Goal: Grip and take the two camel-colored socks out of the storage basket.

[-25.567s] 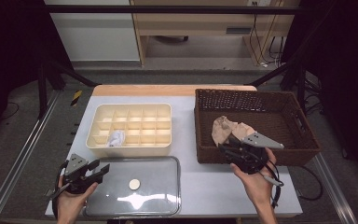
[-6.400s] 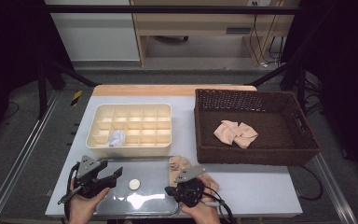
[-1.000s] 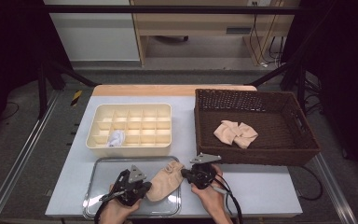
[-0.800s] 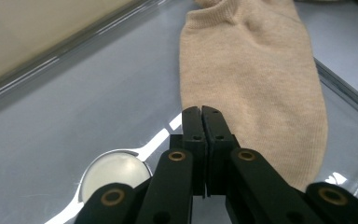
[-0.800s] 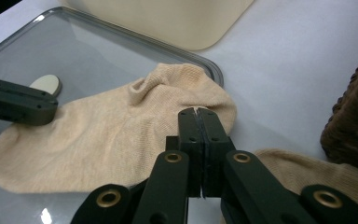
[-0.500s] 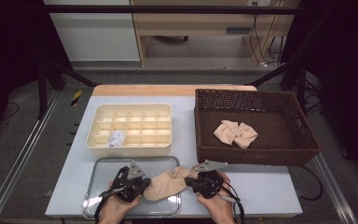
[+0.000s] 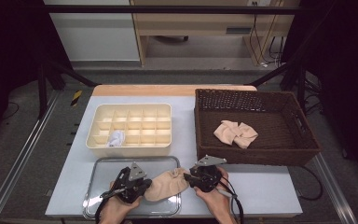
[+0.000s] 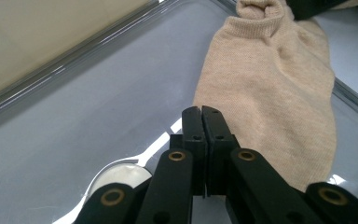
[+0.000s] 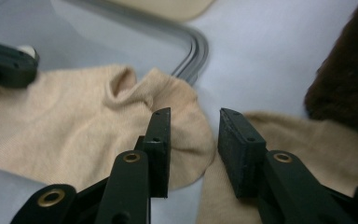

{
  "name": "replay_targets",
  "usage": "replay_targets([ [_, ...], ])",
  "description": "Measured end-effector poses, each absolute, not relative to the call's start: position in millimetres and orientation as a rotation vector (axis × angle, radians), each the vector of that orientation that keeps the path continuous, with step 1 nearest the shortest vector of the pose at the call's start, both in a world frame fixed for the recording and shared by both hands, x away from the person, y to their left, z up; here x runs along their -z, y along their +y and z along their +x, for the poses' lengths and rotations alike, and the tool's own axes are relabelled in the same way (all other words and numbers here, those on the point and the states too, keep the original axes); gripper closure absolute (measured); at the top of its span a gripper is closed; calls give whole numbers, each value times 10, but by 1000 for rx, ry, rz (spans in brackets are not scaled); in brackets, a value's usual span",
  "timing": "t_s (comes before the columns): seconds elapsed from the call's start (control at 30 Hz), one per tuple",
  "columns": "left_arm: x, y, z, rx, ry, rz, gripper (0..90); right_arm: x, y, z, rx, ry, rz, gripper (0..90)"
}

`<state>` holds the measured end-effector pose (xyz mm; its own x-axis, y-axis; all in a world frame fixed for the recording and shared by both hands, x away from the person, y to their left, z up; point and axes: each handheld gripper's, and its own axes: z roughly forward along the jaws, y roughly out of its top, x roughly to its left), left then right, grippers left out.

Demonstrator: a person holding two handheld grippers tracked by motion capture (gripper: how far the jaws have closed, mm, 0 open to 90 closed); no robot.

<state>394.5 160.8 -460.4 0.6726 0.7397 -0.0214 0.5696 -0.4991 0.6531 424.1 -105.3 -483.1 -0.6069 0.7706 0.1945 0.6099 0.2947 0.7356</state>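
Note:
A beige sock (image 7: 165,185) lies across the right part of the metal tray (image 7: 102,186), between my two grippers. My left gripper (image 7: 144,186) sits at the sock's left end. In the left gripper view its jaws (image 8: 201,109) are shut tight, no fabric shows between them, and the sock (image 8: 279,93) runs off to the right of them. My right gripper (image 7: 190,176) is at the sock's other end. Its jaws (image 9: 196,114) have just been opening and stand apart with nothing pinched; the sock (image 9: 74,126) lies behind the left jaw. More beige fabric (image 9: 307,140) lies under the right jaw.
A brown wicker basket (image 7: 256,154) at the right holds folded beige socks (image 7: 235,133). A cream compartment box (image 7: 130,144) behind the tray holds a white bundle (image 7: 116,138). A small round white thing (image 8: 121,175) lies in the tray under my left gripper.
The right gripper's jaws have opened and let go of the sock's right end. The sock has sunk onto the tray. The left gripper has stayed put.

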Motion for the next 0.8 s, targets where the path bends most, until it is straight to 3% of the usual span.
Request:
replay_targets([
  [0.17, 4602, 1600, 3936, -355, 1006, 2249, 886, 4837, -1043, 4228, -1174, 2380, 1260, 859],
  [0.5, 4596, 1558, 3972, -325, 1013, 2226, 885, 4506, -1164, 4184, -1362, 2293, 1227, 872],
  [0.8, 4594, 1442, 4248, -318, 1038, 2183, 883, 4190, -1016, 4114, -1503, 2293, 1070, 876],
])
